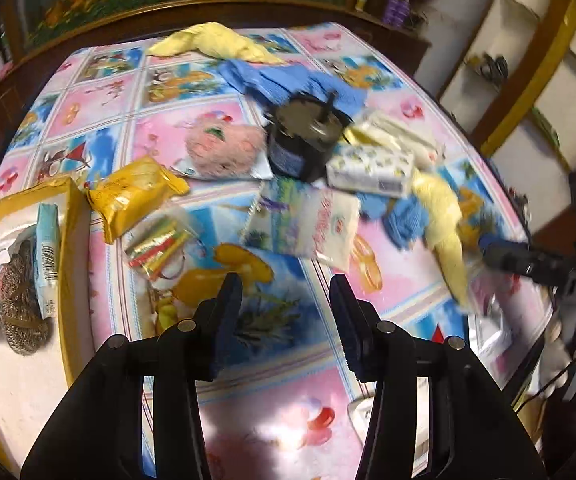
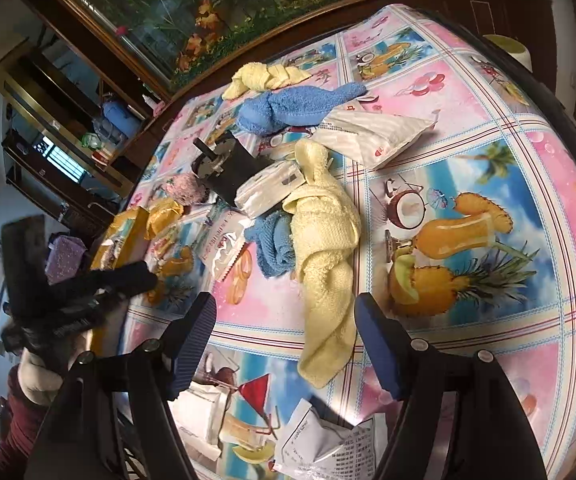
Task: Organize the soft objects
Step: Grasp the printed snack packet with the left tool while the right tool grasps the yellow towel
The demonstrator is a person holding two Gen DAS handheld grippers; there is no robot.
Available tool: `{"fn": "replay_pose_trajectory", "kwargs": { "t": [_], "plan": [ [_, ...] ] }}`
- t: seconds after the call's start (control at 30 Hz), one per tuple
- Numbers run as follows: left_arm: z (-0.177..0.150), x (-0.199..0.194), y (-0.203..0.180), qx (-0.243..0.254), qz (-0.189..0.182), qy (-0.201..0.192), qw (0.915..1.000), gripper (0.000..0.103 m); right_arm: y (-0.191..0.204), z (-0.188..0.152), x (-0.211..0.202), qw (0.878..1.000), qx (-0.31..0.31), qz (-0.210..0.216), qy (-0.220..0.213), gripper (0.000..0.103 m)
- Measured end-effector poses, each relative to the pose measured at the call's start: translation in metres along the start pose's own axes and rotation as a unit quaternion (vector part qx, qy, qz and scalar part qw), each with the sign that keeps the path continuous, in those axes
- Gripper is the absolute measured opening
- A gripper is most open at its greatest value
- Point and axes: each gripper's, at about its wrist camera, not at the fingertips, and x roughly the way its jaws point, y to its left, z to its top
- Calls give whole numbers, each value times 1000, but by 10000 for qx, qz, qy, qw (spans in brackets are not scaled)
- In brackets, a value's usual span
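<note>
Soft things lie scattered on a table with a pink and blue cartoon cloth [image 1: 100, 104]. A pale yellow towel [image 2: 323, 240] lies just ahead of my open, empty right gripper [image 2: 286, 306], beside a small blue towel [image 2: 272, 240]. A long blue towel [image 2: 299, 106] and another yellow towel [image 2: 266, 76] lie at the far edge. In the left wrist view my left gripper [image 1: 286, 284] is open and empty above the cloth, near a tissue pack [image 1: 307, 220]. A pink fluffy item [image 1: 224, 148], a yellow packet [image 1: 136, 196] and a yellow-rimmed box [image 1: 72, 216] holding scouring pads lie to its left.
A black round container [image 1: 299, 140] stands mid-table beside a white patterned tissue pack [image 1: 371, 168]. A shiny striped packet [image 1: 156, 244] lies near the box. White plastic bags [image 2: 327, 448] lie at the near edge. The right gripper [image 1: 543, 268] shows at the right of the left view. Cabinets surround the table.
</note>
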Motion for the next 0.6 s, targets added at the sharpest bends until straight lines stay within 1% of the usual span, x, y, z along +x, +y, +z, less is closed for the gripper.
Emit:
{"fn": "replay_pose_trajectory", "kwargs": {
  "t": [0.07,0.13,0.2,0.3,0.33,0.37,0.4,0.47,0.5,0.53,0.6],
  "plan": [
    [9,7,-2,-79,-56,-12,10000,45,1,5,7,9995,-99,-304,11,72],
    [17,15,-8,-50,-97,7,9999,45,2,13,16,9975,-264,-651,6,72],
    [28,24,-18,82,-128,-9,9999,45,1,21,24,9961,-319,-825,26,72],
    [48,41,-37,400,-148,-6,9991,45,-1,30,33,9967,-274,-766,68,71],
    [54,48,-43,513,-151,-14,9986,45,-3,32,35,9966,-226,-797,55,65],
    [59,55,-47,610,-112,-17,9981,45,-7,34,37,9968,-168,-785,68,47],
    [63,63,-50,713,-20,40,9974,45,-10,35,40,9973,-94,-718,131,41],
    [65,78,-51,823,107,267,9962,45,-16,36,41,9980,46,-601,182,41],
    [64,84,-50,856,122,415,9954,45,-16,36,40,9981,19,-591,178,41],
    [61,87,-49,965,227,496,9938,45,-16,35,40,9980,-11,-599,182,41],
    [54,84,-47,1185,111,558,9913,46,-14,33,39,9979,-46,-612,209,41]
  ]
}}
